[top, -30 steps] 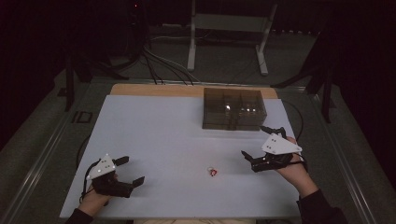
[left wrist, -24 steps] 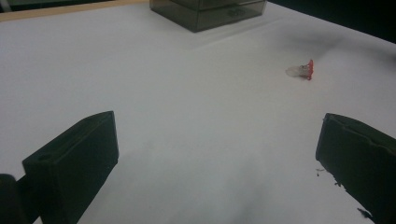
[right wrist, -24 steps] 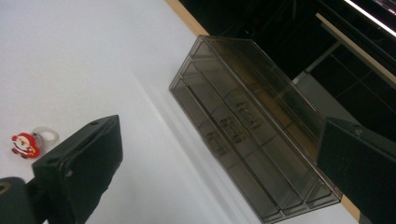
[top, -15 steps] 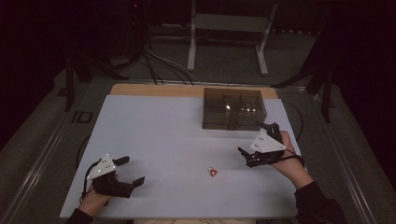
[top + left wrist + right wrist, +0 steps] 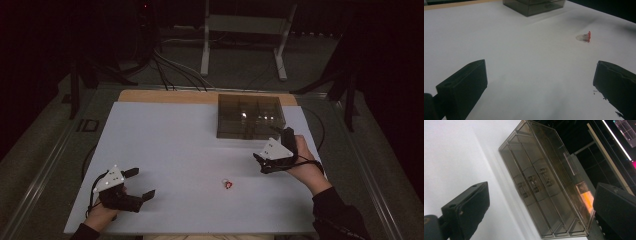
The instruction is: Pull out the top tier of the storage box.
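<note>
My left gripper (image 5: 136, 184) sits low at the near left corner of the table (image 5: 165, 145), its two black jaws wide apart with nothing between them. In the left gripper view the jaws are blocky, matte plastic slabs; the right one has a stepped, grooved inner face. On top of the gripper sits a pale three-cornered plate.

My right gripper (image 5: 272, 150) is at the right side of the table, just in front of the box (image 5: 250, 116), turned on its side in my hand. Its jaws also stand wide apart, holding nothing. In the right gripper view they frame the box, which appears tilted because my hand is rolled.

The box is smoky, see-through plastic, rectangular with hard edges and glossy walls that catch small glints of light. Its front is split into three narrow drawers, each with a small moulded handle (image 5: 533, 184). Something orange glows dimly through one end. I can read no writing on it.

The small piece (image 5: 227, 184) lies on the table between my two grippers, nearer the right one, touching neither. It has a clear, glassy rounded body and a red disc at one end (image 5: 588, 36).

The tabletop is a smooth, matte white sheet, with a strip of bare wood (image 5: 165, 95) along the far edge.
</note>
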Action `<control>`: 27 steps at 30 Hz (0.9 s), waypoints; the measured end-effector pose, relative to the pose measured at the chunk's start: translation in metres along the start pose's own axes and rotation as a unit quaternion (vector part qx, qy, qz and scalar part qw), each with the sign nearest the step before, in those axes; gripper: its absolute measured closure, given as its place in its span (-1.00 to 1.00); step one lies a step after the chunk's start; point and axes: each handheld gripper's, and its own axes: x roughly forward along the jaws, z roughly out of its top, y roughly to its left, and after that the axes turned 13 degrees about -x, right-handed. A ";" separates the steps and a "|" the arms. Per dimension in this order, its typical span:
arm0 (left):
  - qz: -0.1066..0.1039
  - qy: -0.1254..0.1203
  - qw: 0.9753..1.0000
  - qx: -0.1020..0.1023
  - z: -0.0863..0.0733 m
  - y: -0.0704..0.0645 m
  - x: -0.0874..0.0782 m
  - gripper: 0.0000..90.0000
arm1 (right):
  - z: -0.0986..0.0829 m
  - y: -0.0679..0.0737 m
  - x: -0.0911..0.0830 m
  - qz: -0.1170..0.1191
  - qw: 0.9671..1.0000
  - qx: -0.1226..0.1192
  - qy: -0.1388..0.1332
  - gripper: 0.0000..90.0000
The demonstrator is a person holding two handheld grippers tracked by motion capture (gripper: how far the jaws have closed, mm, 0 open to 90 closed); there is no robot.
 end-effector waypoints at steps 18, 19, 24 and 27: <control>-0.003 0.000 1.000 0.001 0.000 0.000 0.000 -1.00 | 0.007 0.010 0.030 -0.031 0.994 -0.077 0.068 -0.98; -0.003 -0.001 1.000 0.001 0.000 0.000 0.000 -1.00 | 0.007 0.010 0.032 -0.033 0.993 -0.082 0.072 -0.98; -0.003 -0.001 1.000 0.001 0.000 0.000 0.000 -1.00 | 0.009 0.013 0.039 -0.039 0.989 -0.109 0.089 -0.98; -0.004 0.000 1.000 0.000 0.000 0.000 0.000 -1.00 | 0.010 0.016 0.043 -0.039 0.987 -0.125 0.098 -0.98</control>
